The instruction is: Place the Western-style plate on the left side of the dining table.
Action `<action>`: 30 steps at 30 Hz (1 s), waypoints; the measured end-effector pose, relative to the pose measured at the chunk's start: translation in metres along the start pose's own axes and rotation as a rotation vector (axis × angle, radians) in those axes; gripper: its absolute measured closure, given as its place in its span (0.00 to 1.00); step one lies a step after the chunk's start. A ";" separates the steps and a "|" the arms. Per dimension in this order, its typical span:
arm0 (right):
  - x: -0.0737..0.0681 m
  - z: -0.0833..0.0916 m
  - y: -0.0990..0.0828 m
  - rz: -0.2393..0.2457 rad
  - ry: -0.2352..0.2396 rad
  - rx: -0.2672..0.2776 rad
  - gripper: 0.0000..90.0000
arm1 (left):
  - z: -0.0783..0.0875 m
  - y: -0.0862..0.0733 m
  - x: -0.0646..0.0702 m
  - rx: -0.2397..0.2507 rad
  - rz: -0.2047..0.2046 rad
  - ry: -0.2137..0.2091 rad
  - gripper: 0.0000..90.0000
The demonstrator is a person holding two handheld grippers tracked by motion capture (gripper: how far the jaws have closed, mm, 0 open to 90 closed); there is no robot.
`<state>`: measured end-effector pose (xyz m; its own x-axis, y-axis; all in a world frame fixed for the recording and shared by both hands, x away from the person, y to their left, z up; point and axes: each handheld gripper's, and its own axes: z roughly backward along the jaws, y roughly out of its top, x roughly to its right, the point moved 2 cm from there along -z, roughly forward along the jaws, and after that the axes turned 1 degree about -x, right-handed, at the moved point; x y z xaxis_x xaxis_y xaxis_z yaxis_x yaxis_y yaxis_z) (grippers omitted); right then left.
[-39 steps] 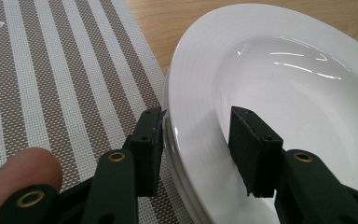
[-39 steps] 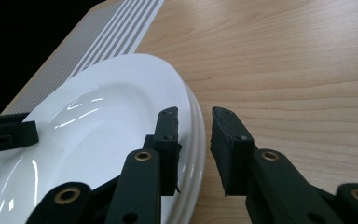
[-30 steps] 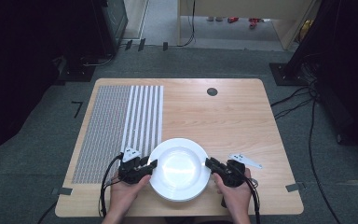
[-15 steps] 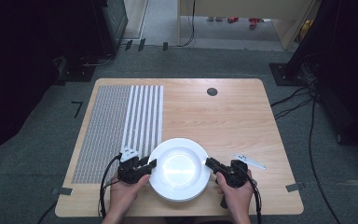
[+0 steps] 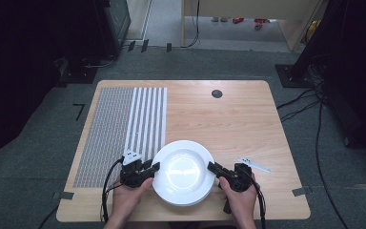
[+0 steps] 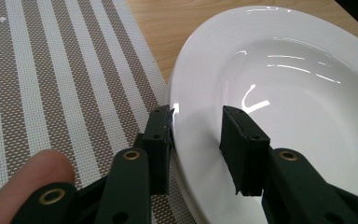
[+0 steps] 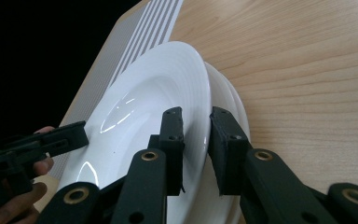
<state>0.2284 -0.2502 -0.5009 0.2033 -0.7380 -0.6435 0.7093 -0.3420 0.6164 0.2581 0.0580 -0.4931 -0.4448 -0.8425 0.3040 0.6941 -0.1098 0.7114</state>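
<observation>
A stack of white plates (image 5: 183,171) sits at the table's near edge. My left gripper (image 5: 156,167) is at its left rim and my right gripper (image 5: 211,167) at its right rim. In the left gripper view the left gripper (image 6: 196,126) straddles the top plate's rim (image 6: 284,93), one jaw outside and one inside; its jaws have just been closing on that rim. In the right gripper view the right gripper (image 7: 196,123) pinches the top plate's rim (image 7: 149,93), which stands slightly off the lower plates (image 7: 226,93). The left gripper (image 7: 51,140) shows across the plate.
A striped woven placemat (image 5: 124,124) covers the table's left part and reaches the plates' left edge. A small black round cap (image 5: 217,93) sits in the wood near the far edge. Bare wood lies behind and right of the plates.
None of the plates or hands has visibly shifted between the frames.
</observation>
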 end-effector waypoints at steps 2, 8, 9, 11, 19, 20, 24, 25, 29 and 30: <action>0.000 0.000 0.000 0.004 -0.001 -0.001 0.86 | 0.000 0.000 0.000 0.001 0.003 -0.005 0.71; 0.004 0.003 0.005 -0.049 0.141 0.012 0.92 | 0.000 0.000 -0.001 -0.003 0.004 -0.043 0.61; 0.004 0.003 0.006 -0.037 0.149 0.020 0.92 | 0.000 0.000 -0.001 -0.001 0.005 -0.043 0.61; 0.002 0.002 0.006 -0.001 0.170 0.041 0.92 | -0.006 -0.003 -0.002 -0.054 0.001 -0.050 0.57; -0.001 -0.002 0.006 0.031 0.149 0.054 0.91 | 0.002 -0.002 -0.004 0.018 0.019 -0.045 0.67; -0.001 -0.002 0.006 0.031 0.149 0.054 0.91 | 0.002 -0.002 -0.004 0.018 0.019 -0.045 0.69; -0.001 -0.004 0.004 0.017 0.131 0.072 0.91 | 0.003 -0.003 -0.007 0.041 0.058 -0.069 0.71; -0.003 -0.005 0.003 0.015 0.122 0.080 0.91 | 0.005 -0.003 -0.008 0.053 0.072 -0.073 0.72; -0.008 -0.005 0.005 0.018 0.117 0.097 0.92 | 0.008 -0.001 -0.010 0.064 0.097 -0.092 0.74; -0.008 -0.005 0.005 0.018 0.117 0.097 0.92 | 0.009 0.000 -0.011 0.066 0.102 -0.097 0.74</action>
<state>0.2333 -0.2434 -0.4950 0.2971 -0.6735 -0.6769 0.6375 -0.3878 0.6657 0.2577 0.0722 -0.4906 -0.4287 -0.7923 0.4342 0.7010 0.0115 0.7130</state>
